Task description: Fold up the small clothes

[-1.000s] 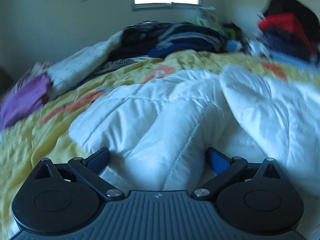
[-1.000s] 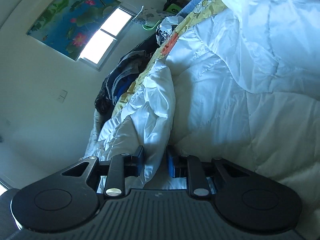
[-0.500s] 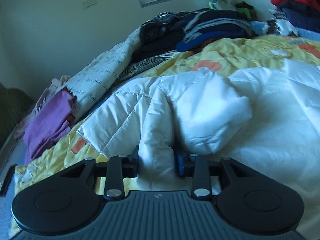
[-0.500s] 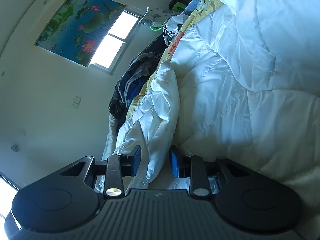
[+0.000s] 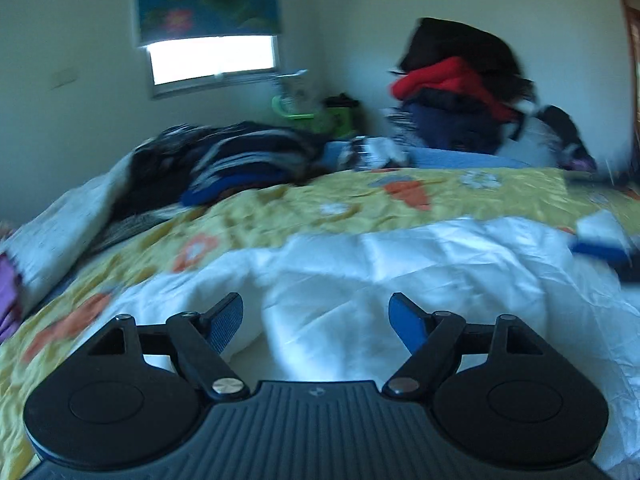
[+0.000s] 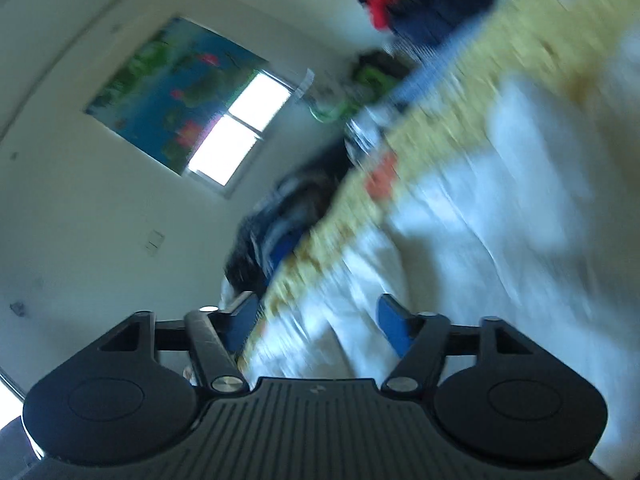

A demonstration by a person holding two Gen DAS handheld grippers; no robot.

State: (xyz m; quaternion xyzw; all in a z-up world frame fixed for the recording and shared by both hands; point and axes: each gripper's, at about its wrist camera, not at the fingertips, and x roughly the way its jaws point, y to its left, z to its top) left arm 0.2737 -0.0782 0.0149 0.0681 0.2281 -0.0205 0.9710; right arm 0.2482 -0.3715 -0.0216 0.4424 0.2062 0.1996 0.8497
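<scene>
Jaws just opened, both grippers released, angled down over white quilted garment [image 5: 400, 272].

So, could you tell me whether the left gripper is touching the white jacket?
Cannot tell: in the left wrist view the left gripper stands open over the white jacket, contact unclear.

Both fingers [image 5: 232, 322] off white garment [image 5: 400, 280]

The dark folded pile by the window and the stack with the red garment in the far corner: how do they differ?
The dark folded pile is low and spread wide; the stack with the red garment rises much taller. The low pile is black, grey and blue stripes; the tall one runs black, red, then navy. The low pile sits at the left under the window, the tall one at the right. Both lie beyond the yellow floral bedspread, and both are motion-blurred.
</scene>
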